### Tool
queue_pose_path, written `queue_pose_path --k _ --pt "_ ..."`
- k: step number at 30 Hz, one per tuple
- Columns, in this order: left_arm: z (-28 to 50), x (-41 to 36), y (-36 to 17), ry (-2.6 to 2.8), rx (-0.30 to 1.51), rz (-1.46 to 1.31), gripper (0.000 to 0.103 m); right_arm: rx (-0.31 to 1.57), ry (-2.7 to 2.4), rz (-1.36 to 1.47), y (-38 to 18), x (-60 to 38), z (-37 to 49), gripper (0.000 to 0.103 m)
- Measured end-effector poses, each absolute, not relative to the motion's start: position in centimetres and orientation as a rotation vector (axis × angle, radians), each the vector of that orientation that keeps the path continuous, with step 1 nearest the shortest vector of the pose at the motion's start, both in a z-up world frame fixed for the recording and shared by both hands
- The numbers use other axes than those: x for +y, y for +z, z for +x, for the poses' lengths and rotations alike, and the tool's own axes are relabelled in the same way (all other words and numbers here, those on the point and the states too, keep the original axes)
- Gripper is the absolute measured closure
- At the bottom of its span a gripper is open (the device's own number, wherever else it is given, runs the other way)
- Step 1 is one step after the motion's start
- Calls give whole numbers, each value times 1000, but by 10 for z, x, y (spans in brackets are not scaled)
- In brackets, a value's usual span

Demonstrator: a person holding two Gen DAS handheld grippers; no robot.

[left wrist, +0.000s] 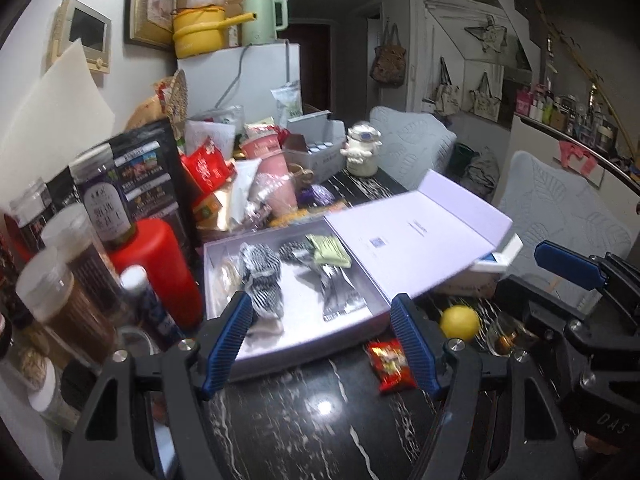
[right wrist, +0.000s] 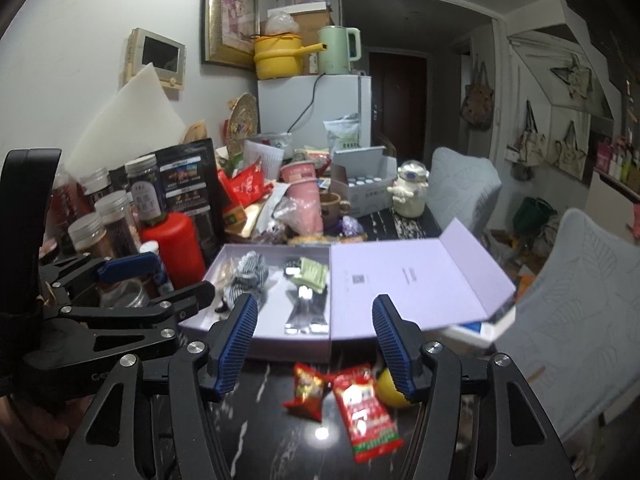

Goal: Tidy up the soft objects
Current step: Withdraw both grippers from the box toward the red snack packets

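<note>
Snack packets (right wrist: pixel 348 400) lie on bare table before the box's (right wrist: pixel 256 344) front edge.

Each tool, left tool (left wrist: pixel 320 340) and right tool (right wrist: pixel 314 344), is built of black arms, silver screws and blue ribbed pads (right wrist: pixel 236 344).

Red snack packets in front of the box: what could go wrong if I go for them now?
1. The lemon lies right beside the red snack packets; a sweep could roll it off the table.
2. The lavender box has its open lid overhanging the edge; a bump could tip it.
3. Both the left hand-held gripper and the right hand-held gripper are open and close together; they might collide.
</note>
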State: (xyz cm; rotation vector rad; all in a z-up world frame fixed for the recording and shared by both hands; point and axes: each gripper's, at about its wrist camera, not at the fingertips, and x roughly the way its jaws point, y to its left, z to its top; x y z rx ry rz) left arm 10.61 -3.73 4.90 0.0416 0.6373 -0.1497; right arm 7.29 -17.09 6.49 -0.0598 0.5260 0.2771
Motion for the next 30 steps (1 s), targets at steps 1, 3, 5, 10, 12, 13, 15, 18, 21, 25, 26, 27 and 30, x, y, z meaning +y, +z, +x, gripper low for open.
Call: queue_pose_path --k 1,3,5,10,12,13,15,18,21,25,26,27,30 --pt "104 -39 46 -158 648 45 31 533 276 -55 62 -172 71 43" --pt "102 -43 40 -166 665 52 31 548 265 -48 55 -174 66 43" --pt "100 -47 32 -178 686 58 31 561 249 -47 48 -176 61 43" --pt "98 -52 13 -210 734 49 31 599 236 -36 29 -184 52 43" --pt "98 -54 5 -216 753 49 31 616 231 -29 20 -188 49 43" --pt "98 -55 1 -219 765 48 31 623 230 -24 16 -190 48 43" --pt "98 -56 -6 -223 783 44 31 644 230 -12 6 -195 47 43" --pt "101 -60 -18 -234 807 33 31 675 229 1 -8 -201 47 43" --pt "104 -67 -29 -243 828 25 31 702 234 19 -20 -208 48 43" --pt "108 -79 -42 -248 849 51 31 722 229 28 -35 -217 49 43" --pt "110 -81 -45 -248 853 59 31 727 230 31 -38 -219 50 43" --pt "111 -84 -48 -250 858 66 31 732 233 34 -41 -220 51 43" --pt "119 -90 -56 -259 876 74 31 752 235 43 -52 -225 57 43"
